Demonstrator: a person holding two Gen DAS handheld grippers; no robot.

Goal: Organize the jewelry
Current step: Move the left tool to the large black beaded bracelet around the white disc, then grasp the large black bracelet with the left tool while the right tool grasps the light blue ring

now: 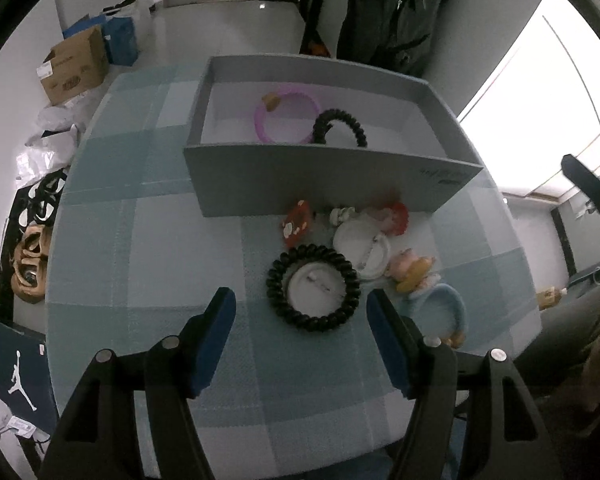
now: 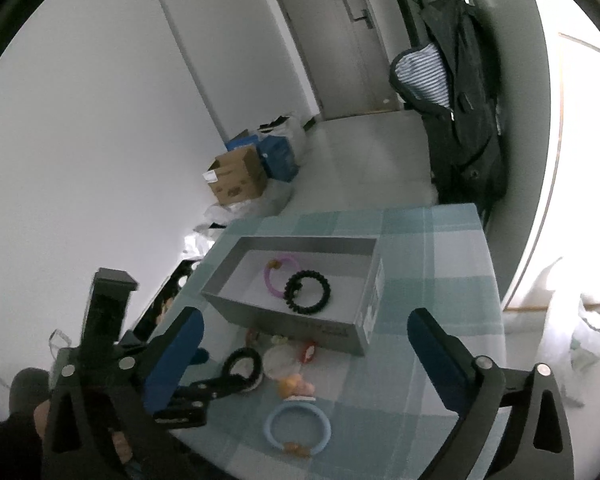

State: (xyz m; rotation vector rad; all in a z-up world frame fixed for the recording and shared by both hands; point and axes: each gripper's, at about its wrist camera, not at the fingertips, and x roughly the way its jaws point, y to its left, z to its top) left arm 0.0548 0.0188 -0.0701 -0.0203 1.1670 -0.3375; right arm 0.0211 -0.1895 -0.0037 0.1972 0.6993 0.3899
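Observation:
On the checked tablecloth lies a black spiral hair tie (image 1: pixel 313 288) ringed around a white badge. My left gripper (image 1: pixel 300 295) hovers over it, open, its blue pads (image 1: pixel 216 336) either side and clear of it. Behind it are a red brooch (image 1: pixel 298 224), another white badge (image 1: pixel 362 252), a pink-and-yellow charm (image 1: pixel 412 268) and a pale blue ring (image 1: pixel 444 312). The grey box (image 1: pixel 320 188) holds a pink ring (image 1: pixel 286 118) and a second black spiral tie (image 1: pixel 340 126). My right gripper (image 2: pixel 305 314) is wide open and holds nothing, back from the box (image 2: pixel 292 322); the left gripper (image 2: pixel 220 370) shows below it.
The table (image 2: pixel 420 264) ends close on the left and near side. On the floor stand a cardboard box (image 1: pixel 76 64), blue bags (image 1: pixel 120 40) and shoes (image 1: pixel 30 264). A dark coat (image 1: pixel 396 12) hangs behind the table. A bright window (image 1: pixel 532 112) is on the right.

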